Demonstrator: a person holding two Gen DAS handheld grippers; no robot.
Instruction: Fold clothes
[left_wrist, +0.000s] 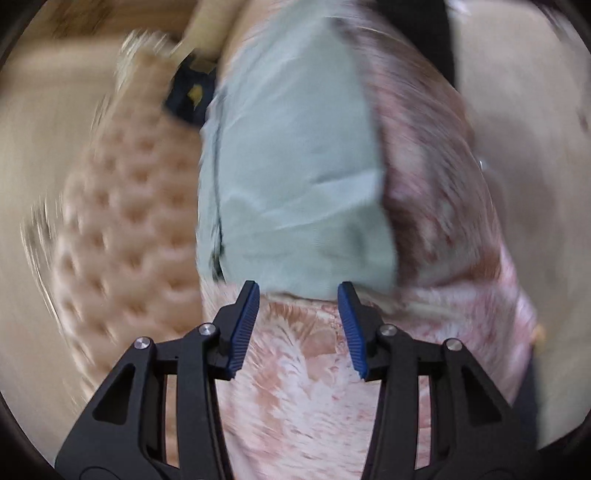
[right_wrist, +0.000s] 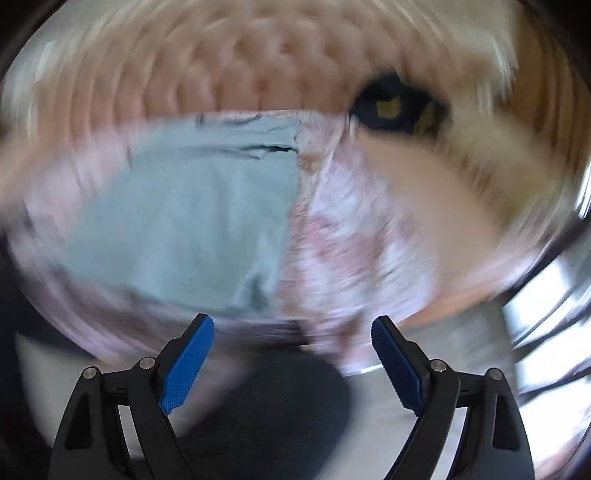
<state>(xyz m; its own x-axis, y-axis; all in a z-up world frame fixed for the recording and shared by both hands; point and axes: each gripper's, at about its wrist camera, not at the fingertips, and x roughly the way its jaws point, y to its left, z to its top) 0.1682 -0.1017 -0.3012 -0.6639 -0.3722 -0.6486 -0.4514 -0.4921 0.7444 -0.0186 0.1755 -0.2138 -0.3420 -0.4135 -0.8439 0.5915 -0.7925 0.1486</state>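
A pale green garment (left_wrist: 295, 166) lies folded into a rough rectangle on a pink and white patterned cover (left_wrist: 306, 387). My left gripper (left_wrist: 297, 295) is open, its blue pads (left_wrist: 243, 325) just short of the garment's near edge with nothing between them. In the right wrist view the same green garment (right_wrist: 184, 221) lies left of centre on the pink cover (right_wrist: 351, 240). My right gripper (right_wrist: 291, 332) is open and empty, near the cover's front edge. Both views are smeared by motion.
A peach tufted cushion (left_wrist: 122, 229) lies beside the garment, seen also as the peach cushion (right_wrist: 240, 62) behind it. A dark blue item with yellow marks (left_wrist: 190, 94) sits at the cushion's end, the same dark item (right_wrist: 399, 105). A dark shape (right_wrist: 266, 398) lies below the cover's edge.
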